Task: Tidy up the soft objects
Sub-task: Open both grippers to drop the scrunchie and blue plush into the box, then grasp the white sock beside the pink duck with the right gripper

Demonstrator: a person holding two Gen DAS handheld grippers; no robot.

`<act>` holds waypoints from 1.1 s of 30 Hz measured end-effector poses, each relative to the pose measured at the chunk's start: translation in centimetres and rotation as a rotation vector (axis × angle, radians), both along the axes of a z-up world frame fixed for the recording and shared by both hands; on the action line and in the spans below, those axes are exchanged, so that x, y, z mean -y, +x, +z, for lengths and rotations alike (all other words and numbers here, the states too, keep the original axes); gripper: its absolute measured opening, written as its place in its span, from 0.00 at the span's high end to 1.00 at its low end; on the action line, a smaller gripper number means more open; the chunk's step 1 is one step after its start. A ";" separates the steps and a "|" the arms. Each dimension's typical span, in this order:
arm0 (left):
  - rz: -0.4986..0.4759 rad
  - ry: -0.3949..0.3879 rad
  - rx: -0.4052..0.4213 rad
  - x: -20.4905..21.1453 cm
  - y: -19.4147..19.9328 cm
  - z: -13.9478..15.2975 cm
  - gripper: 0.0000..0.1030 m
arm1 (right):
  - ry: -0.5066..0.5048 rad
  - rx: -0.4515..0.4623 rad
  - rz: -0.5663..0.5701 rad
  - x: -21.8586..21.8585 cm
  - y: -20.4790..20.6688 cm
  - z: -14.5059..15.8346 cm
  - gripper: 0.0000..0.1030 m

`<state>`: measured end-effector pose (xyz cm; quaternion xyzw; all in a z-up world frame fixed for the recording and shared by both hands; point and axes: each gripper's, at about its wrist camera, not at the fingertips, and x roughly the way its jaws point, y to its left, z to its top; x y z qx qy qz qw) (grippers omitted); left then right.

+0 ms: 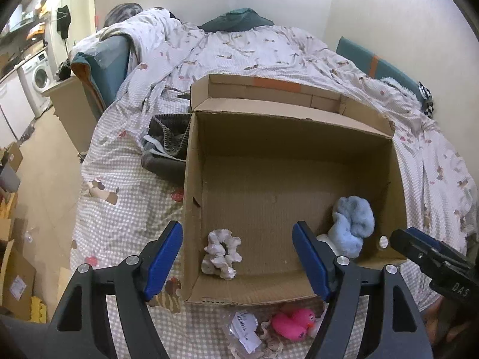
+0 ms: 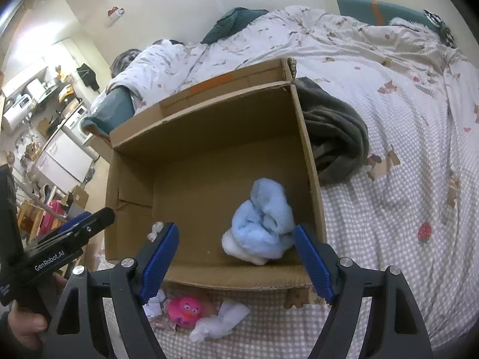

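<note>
An open cardboard box (image 1: 269,185) stands on the bed; it also shows in the right wrist view (image 2: 191,161). Inside lie a white scrunchie (image 1: 222,252) at the near left and a fluffy light-blue sock bundle (image 1: 353,224), seen too in the right wrist view (image 2: 265,229). In front of the box on the bedspread lie a pink rubber duck (image 1: 295,323) (image 2: 184,311), a clear packet with a barcode label (image 1: 244,329) and a white cloth (image 2: 220,318). My left gripper (image 1: 238,260) is open and empty above the box's near edge. My right gripper (image 2: 236,257) is open and empty, above the near wall by the sock bundle.
A dark grey folded blanket (image 2: 335,137) lies against the box on the far side; it also shows in the left wrist view (image 1: 166,146). The checked bedspread (image 1: 125,209) spreads around. Teal pillows (image 1: 236,19) lie at the head. Boxes (image 1: 15,269) and a washing machine (image 1: 36,74) stand off the bed's left.
</note>
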<state>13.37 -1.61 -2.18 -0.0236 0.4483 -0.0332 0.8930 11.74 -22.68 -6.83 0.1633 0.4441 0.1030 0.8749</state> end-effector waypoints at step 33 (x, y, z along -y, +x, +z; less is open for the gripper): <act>0.068 0.006 0.011 -3.6 -6.6 1.4 0.29 | -0.020 0.042 0.015 0.0 -4.9 1.9 0.18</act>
